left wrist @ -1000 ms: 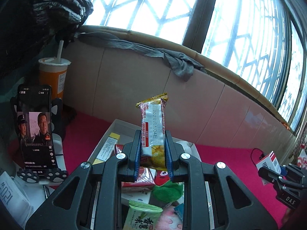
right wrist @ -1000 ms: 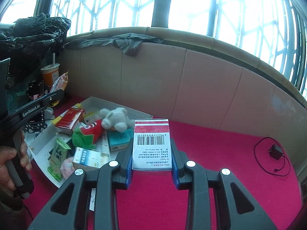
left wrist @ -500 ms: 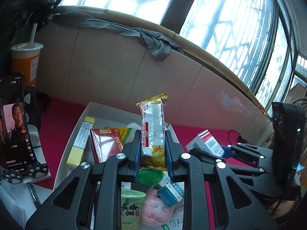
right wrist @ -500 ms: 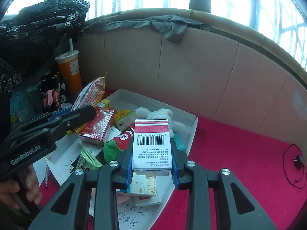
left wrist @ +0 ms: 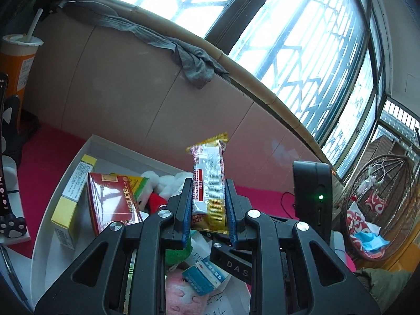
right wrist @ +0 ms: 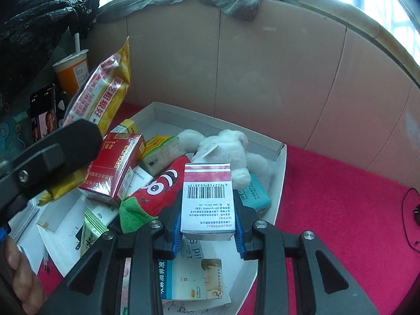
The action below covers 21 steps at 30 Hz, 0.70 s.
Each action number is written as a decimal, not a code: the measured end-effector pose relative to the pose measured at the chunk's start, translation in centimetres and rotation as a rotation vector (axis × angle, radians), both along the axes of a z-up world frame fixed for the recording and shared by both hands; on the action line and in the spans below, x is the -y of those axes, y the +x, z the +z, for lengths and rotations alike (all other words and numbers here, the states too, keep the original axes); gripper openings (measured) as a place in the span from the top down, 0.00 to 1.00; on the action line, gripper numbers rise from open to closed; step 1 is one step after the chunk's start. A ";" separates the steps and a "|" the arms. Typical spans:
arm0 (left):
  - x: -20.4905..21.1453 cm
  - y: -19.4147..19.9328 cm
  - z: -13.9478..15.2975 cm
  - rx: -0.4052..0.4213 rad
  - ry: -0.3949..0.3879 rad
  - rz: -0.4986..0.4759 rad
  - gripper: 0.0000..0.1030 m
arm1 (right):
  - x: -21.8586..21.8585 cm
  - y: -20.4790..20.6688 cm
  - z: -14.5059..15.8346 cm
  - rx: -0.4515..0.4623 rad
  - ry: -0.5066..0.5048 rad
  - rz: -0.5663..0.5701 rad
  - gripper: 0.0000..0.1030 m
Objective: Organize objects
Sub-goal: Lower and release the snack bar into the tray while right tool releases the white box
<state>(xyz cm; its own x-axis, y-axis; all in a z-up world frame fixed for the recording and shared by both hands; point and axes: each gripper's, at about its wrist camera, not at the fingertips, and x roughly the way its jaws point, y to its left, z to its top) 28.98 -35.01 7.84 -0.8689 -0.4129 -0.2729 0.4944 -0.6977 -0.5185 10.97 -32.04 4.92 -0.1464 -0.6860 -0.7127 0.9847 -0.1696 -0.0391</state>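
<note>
Left gripper point(left wrist: 208, 211) pinching a yellow snack bag point(left wrist: 210, 181), right gripper point(right wrist: 208, 225) pinching a red-and-white small box point(right wrist: 207, 200), both held up over the full white tray point(right wrist: 281, 162). Could slide off the heap or knock the white teddy point(right wrist: 225, 149) if dropped there. Readable: "SEQUOIA" on the red box point(right wrist: 118, 165), "DAS" on the right gripper's arm.
</note>
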 end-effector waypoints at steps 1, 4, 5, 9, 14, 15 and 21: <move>-0.1 0.0 0.1 0.000 -0.008 0.007 0.79 | 0.0 0.0 -0.1 0.001 0.002 0.000 0.69; 0.0 0.0 0.1 0.015 -0.017 0.044 0.79 | 0.1 -0.1 -0.3 0.004 0.003 -0.003 0.69; 0.2 0.1 0.0 0.015 -0.014 0.056 0.79 | 0.1 -0.1 -0.4 0.006 0.003 -0.002 0.69; 0.8 1.0 -0.3 -0.006 0.013 0.113 0.44 | 0.1 -0.2 -0.4 0.011 -0.001 0.003 0.69; 1.3 3.3 0.0 -0.082 0.018 0.240 0.00 | 0.0 0.7 -0.2 0.014 -0.014 0.042 0.60; 1.3 3.7 0.1 -0.098 0.015 0.265 0.00 | -0.2 1.0 0.0 -0.004 -0.023 0.046 0.42; 1.7 4.6 -0.1 -0.107 0.021 0.350 0.00 | -2.1 2.4 1.1 -0.086 -0.097 0.066 0.16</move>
